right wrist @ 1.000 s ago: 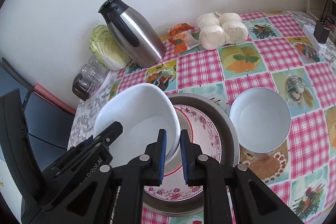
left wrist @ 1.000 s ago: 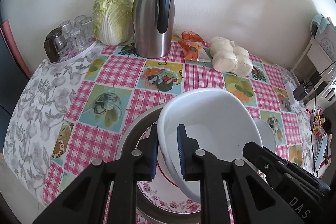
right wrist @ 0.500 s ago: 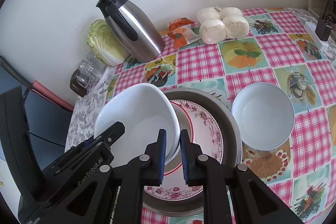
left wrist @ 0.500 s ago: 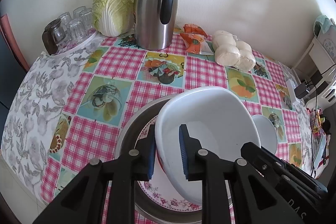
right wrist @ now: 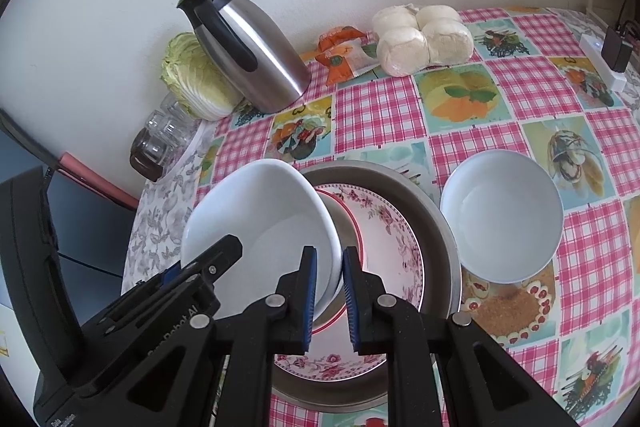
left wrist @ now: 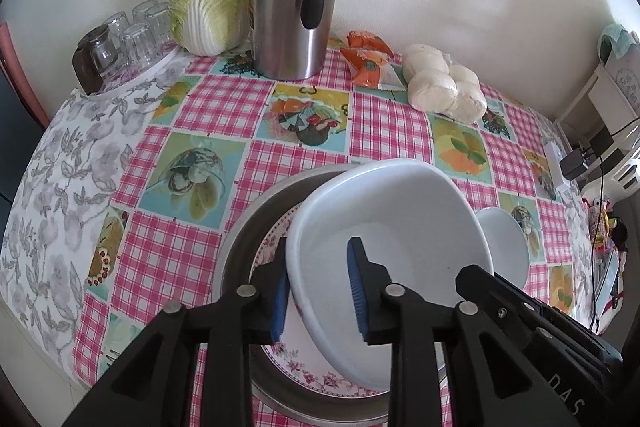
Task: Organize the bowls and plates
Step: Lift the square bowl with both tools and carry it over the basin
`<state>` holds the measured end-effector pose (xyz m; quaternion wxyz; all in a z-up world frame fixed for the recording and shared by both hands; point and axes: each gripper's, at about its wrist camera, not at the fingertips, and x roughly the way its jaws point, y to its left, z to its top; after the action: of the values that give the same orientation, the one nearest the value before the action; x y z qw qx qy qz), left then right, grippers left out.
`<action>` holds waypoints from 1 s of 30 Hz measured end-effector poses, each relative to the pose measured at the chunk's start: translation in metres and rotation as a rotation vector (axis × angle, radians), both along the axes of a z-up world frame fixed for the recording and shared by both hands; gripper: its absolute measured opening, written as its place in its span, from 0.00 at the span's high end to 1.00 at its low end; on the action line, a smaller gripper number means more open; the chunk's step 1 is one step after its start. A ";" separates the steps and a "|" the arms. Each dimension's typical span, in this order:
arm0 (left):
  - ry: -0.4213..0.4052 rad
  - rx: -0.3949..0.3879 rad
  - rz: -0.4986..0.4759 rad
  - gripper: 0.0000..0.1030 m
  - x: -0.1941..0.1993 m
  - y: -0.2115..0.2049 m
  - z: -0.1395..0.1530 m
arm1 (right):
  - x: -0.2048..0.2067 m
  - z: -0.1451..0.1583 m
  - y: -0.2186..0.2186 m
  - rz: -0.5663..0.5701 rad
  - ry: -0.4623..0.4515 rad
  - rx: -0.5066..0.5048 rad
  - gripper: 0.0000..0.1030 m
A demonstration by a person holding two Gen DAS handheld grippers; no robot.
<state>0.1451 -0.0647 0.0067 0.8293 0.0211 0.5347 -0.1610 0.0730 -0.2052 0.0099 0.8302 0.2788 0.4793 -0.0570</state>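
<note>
Big bowl (left wrist: pixel 384 227) tilted over floral plate (right wrist: pixel 384 227) in steel pan (right wrist: pixel 436 223). Right gripper (right wrist: pixel 329 301) clamps its near rim; left gripper (left wrist: pixel 318 297) straddles the rim, jaws wide. Plate half hidden. Small bowl (right wrist: pixel 502 215) just right of pan, open cloth beyond.

We see the tabletop (right wrist: pixel 512 87) beyond our hand-held gripper (right wrist: pixel 329 303): steel basin (right wrist: pixel 444 231) just ahead, small bowl (right wrist: pixel 502 217) right of it, thermos (right wrist: pixel 248 47), cabbage (right wrist: pixel 192 79), buns (right wrist: pixel 424 39) farthest.
</note>
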 end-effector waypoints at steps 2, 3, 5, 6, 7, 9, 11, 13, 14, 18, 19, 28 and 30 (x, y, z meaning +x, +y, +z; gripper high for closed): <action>0.009 0.011 -0.005 0.71 0.000 -0.002 -0.002 | 0.000 -0.003 -0.001 -0.002 0.010 0.009 0.84; 0.013 0.013 -0.008 0.71 0.000 -0.002 -0.004 | 0.000 -0.004 -0.001 -0.003 0.015 0.011 0.84; 0.020 0.013 -0.010 0.71 0.001 -0.002 -0.006 | 0.001 -0.006 -0.002 -0.006 0.020 0.008 0.84; 0.022 0.013 -0.010 0.71 0.001 -0.003 -0.006 | 0.001 -0.006 -0.002 -0.008 0.022 0.009 0.84; 0.025 0.014 -0.011 0.71 0.001 -0.003 -0.007 | 0.001 -0.007 -0.002 -0.010 0.024 0.010 0.84; 0.029 0.018 -0.007 0.71 0.002 -0.003 -0.009 | 0.001 -0.008 -0.003 -0.014 0.026 0.018 0.84; 0.035 0.014 -0.004 0.71 0.002 -0.002 -0.010 | 0.001 -0.009 -0.004 -0.013 0.027 0.023 0.84; 0.041 0.012 -0.002 0.71 0.003 -0.002 -0.012 | 0.002 -0.010 -0.003 -0.013 0.031 0.019 0.84; 0.044 0.011 -0.001 0.70 0.003 -0.002 -0.012 | 0.003 -0.010 -0.003 -0.014 0.032 0.020 0.84; 0.045 0.004 0.002 0.70 0.004 -0.001 -0.013 | 0.003 -0.010 -0.003 -0.013 0.029 0.020 0.84; 0.044 0.004 0.002 0.70 0.004 -0.001 -0.013 | 0.003 -0.010 -0.003 -0.013 0.028 0.019 0.84; 0.035 -0.009 0.012 0.68 0.006 -0.002 -0.012 | 0.005 -0.012 -0.005 -0.017 0.018 0.033 0.84; 0.037 -0.015 0.013 0.68 0.006 -0.001 -0.012 | 0.006 -0.013 -0.007 -0.023 0.015 0.049 0.84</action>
<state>0.1515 -0.0657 -0.0052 0.8205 0.0085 0.5488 -0.1597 0.0786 -0.2122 -0.0032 0.8187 0.3041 0.4837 -0.0567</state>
